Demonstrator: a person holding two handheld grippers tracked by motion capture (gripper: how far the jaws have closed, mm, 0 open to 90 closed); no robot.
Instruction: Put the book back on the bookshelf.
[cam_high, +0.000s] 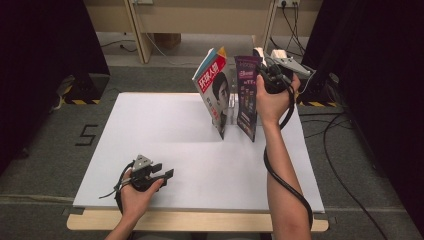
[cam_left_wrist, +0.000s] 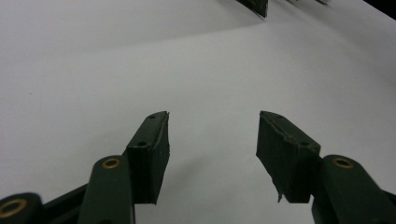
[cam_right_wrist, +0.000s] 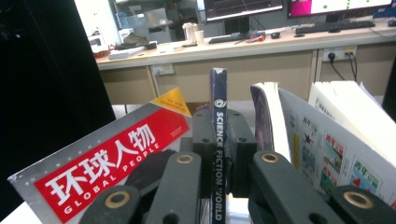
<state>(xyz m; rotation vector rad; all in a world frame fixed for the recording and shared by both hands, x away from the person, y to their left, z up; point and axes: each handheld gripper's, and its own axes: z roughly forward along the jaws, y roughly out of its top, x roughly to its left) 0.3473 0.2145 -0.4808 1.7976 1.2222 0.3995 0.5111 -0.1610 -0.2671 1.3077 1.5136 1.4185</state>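
1 slim dark magazine (cam_right_wrist: 218, 140) (spine reads "Science Fiction World") clamped upright by right gripper (cam_right_wrist: 219, 154); left gripper (cam_left_wrist: 212, 140) gapes.

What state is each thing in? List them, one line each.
Left gripper: open, holding nothing, low over the white table.
Right gripper: shut on the dark magazine.
Dark magazine: upright, clamped by its spine.
Red-covered magazine: standing, leaning left.
Pale magazines: upright, pages fanned.

Thin dark-blue magazine (cam_right_wrist: 218, 140) with white spine lettering "SCIENCE FICTION WORLD": upright, spine vertical, standing at the far right part of the white table, between a red-covered "Global People" magazine and an open-paged one, its purple cover (cam_high: 247, 95) facing left.
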